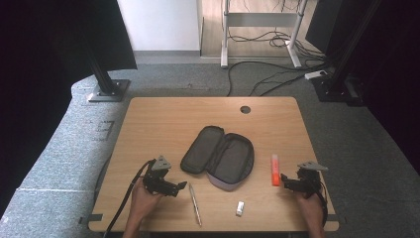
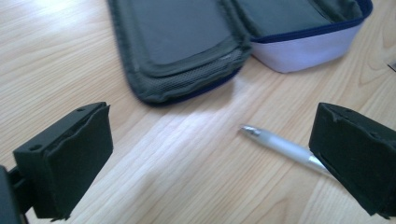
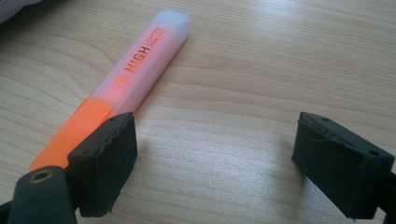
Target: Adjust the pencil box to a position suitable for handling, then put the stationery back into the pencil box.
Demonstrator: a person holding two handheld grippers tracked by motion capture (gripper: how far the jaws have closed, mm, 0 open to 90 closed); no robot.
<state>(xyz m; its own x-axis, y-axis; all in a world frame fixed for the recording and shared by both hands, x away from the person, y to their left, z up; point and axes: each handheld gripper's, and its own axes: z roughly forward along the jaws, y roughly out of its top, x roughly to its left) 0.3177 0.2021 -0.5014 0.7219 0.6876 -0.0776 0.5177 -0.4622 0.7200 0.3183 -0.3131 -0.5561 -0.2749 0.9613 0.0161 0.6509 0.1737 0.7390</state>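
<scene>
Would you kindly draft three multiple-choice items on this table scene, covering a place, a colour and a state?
1. Where does the pen lie?
A. Inside the pencil case
B. On the table, near the left tongs
C. Beside the highlighter

2. What colour is the highlighter?
A. Orange
B. Green
C. Blue

3. How is the pencil case?
A. Zipped shut
B. Open flat
C. Standing on end

Key: 1 B, the pen lies on the wood beside the left tongs. 2 A, its body is orange in the right gripper view. 3 B, both halves show their dark lining.
</scene>
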